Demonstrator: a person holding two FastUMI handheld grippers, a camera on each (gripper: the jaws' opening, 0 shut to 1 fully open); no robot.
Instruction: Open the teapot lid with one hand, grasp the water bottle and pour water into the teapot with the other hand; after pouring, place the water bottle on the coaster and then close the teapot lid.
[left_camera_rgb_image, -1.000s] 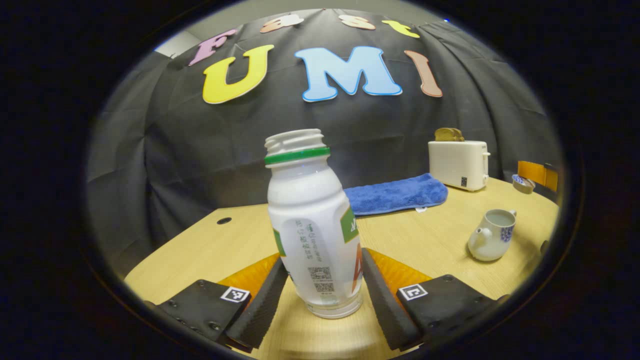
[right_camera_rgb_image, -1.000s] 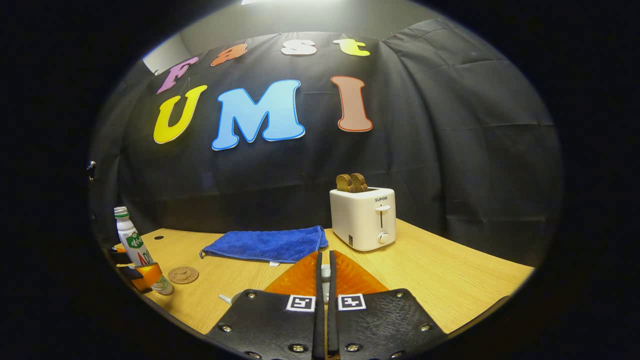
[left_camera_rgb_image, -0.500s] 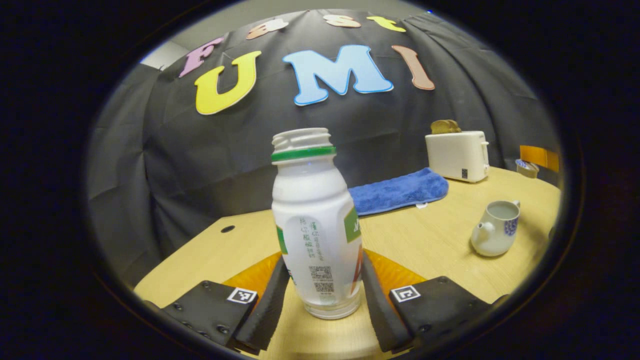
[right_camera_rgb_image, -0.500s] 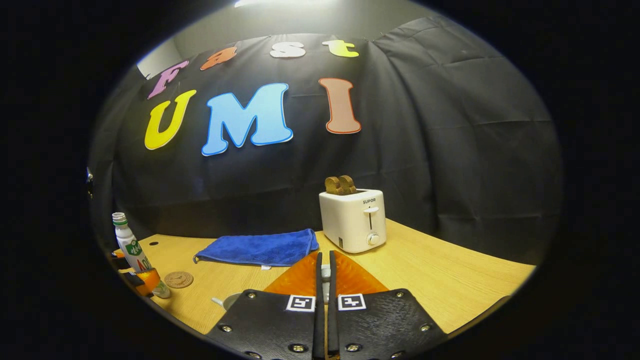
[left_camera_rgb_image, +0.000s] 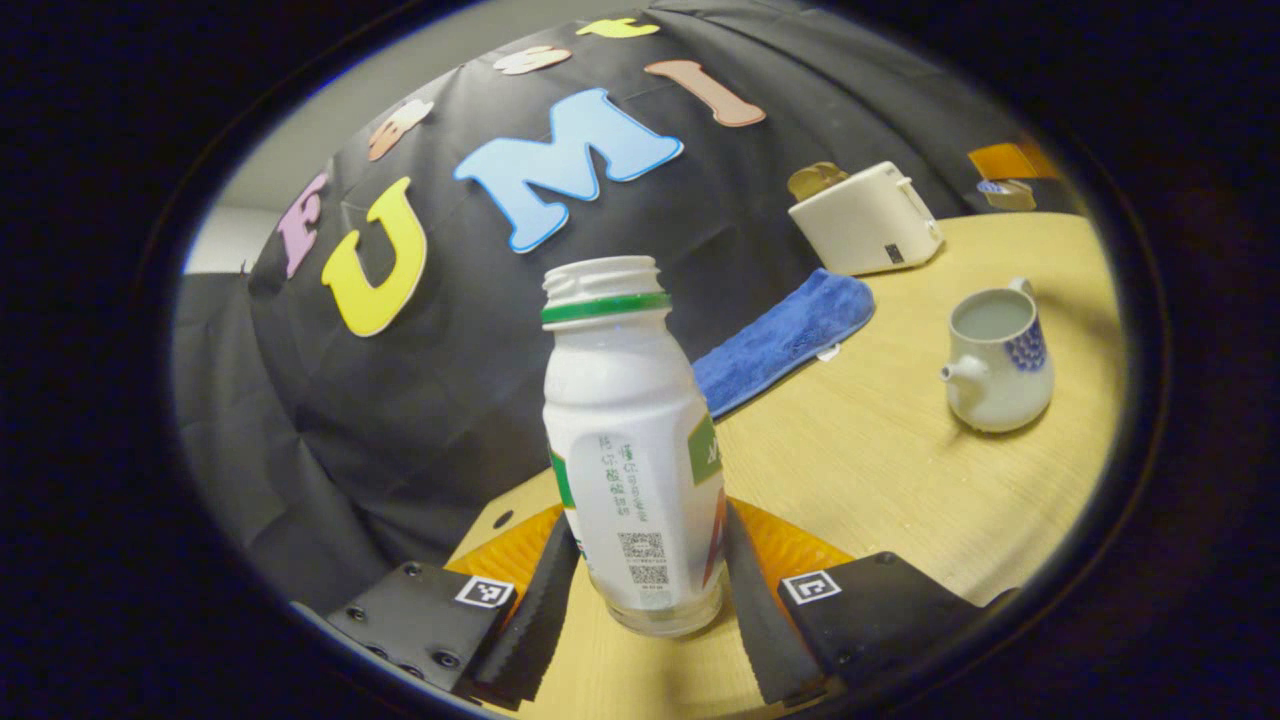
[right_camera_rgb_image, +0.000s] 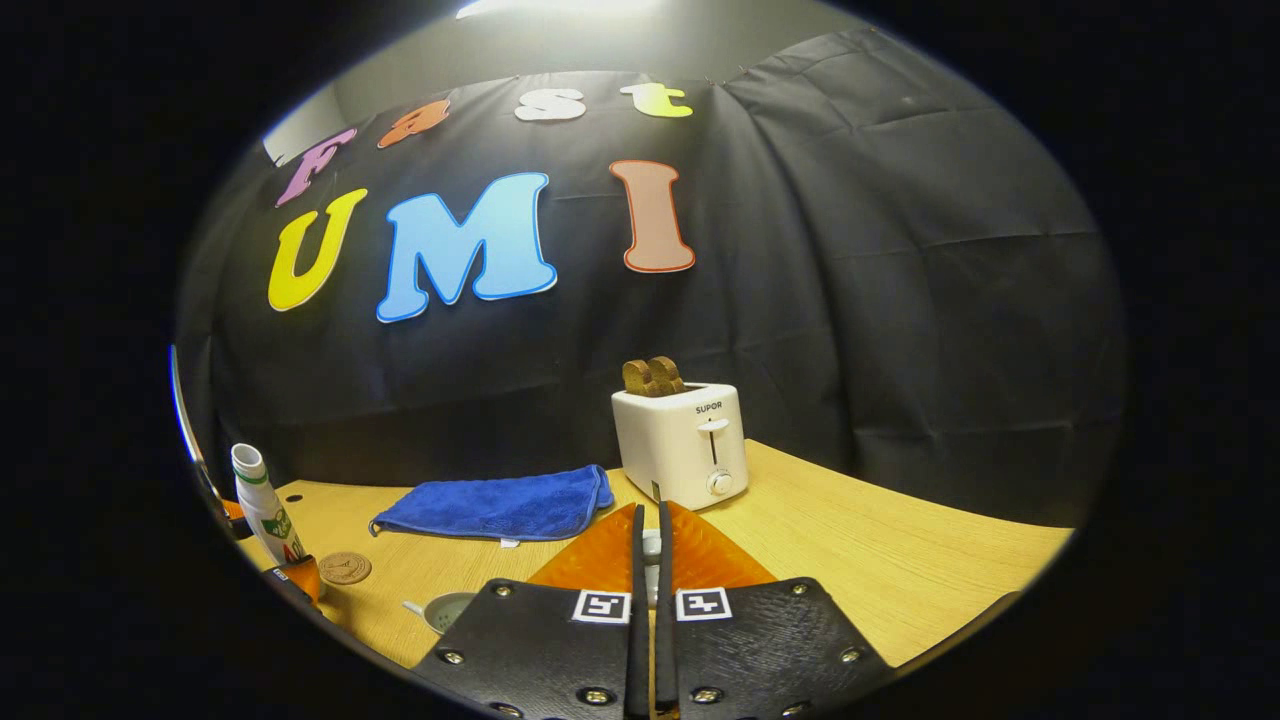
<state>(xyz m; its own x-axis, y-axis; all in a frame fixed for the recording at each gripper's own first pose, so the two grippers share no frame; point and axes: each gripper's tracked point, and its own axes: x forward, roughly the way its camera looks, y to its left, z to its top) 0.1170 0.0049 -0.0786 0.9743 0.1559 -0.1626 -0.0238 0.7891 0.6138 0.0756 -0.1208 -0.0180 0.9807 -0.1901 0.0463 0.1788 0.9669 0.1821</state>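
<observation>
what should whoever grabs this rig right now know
Left gripper: jaws shut on the uncapped water bottle, lifted off the table.
Right gripper: jaws shut on a small white piece, likely the teapot lid, held up.
Teapot stands open, to the bottle's right. Coaster lies bare in front of the blue towel.
Done: lid off, bottle grasped.
Left: pour, set bottle on coaster, close lid.

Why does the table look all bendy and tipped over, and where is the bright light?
Left gripper view: the fisheye lens curves the table edge, and the camera is tilted, so the teapot and toaster lean. Right gripper view: the table bows too, glare shines at the top, and edges fall dark.
</observation>
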